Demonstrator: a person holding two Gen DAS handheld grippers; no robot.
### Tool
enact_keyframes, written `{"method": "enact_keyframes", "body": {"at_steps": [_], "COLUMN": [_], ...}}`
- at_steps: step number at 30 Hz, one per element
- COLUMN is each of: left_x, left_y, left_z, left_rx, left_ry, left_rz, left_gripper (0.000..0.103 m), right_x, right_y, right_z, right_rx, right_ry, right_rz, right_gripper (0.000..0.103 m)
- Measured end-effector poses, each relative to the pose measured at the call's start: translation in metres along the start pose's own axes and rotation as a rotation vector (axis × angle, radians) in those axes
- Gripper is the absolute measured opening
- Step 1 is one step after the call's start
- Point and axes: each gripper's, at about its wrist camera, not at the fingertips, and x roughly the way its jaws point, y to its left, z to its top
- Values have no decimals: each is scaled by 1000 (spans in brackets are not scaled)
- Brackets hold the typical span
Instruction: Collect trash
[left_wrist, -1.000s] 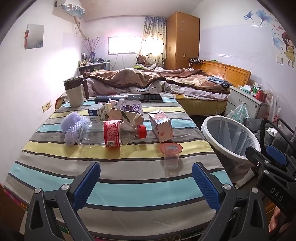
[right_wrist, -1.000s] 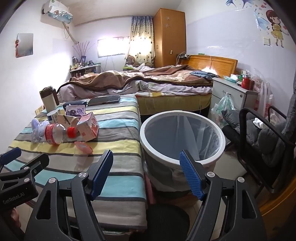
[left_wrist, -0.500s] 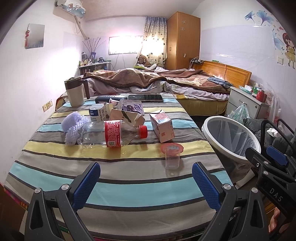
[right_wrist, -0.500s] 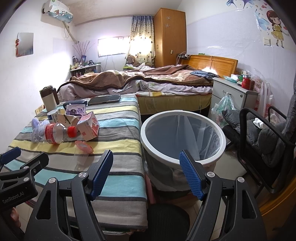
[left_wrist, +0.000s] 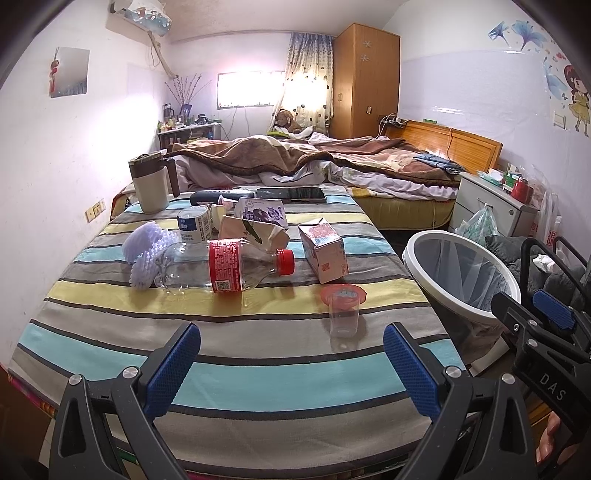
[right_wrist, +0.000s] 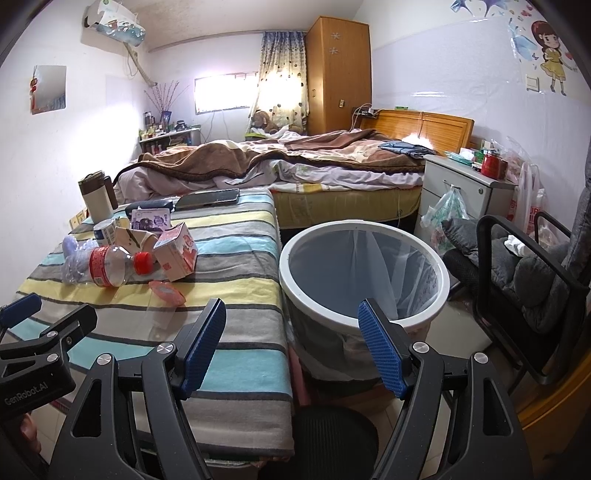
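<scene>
A clear bottle (left_wrist: 221, 269) with a red label and red cap lies on its side across the striped tablecloth (left_wrist: 258, 373), its base touching a lilac foam net (left_wrist: 146, 253). Just beside its cap, a pink carton (left_wrist: 323, 249) stands tilted with its top torn open. Behind the bottle sit a crushed beige carton (left_wrist: 251, 232), a purple carton (left_wrist: 264, 214) and a small can (left_wrist: 192, 223). Nearer the table's front edge, a clear cup (left_wrist: 343, 310) stands upright under a pink foil lid. Beside the table, the white-rimmed bin (right_wrist: 364, 273) stands with a liner bag inside.
</scene>
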Motion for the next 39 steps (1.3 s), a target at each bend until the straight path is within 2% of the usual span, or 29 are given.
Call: {"method": "enact_keyframes", "body": {"at_steps": [39], "left_x": [0], "left_y": [-1], "left_z": [-1], "left_rx": [-1], "left_ry": [3], "left_rz": [5], "left_gripper": [101], "right_x": [0], "right_y": [0], "right_z": [0], "right_rx": [-1], "right_ry": [4], "right_rz": [-3], "right_gripper": [75]}}
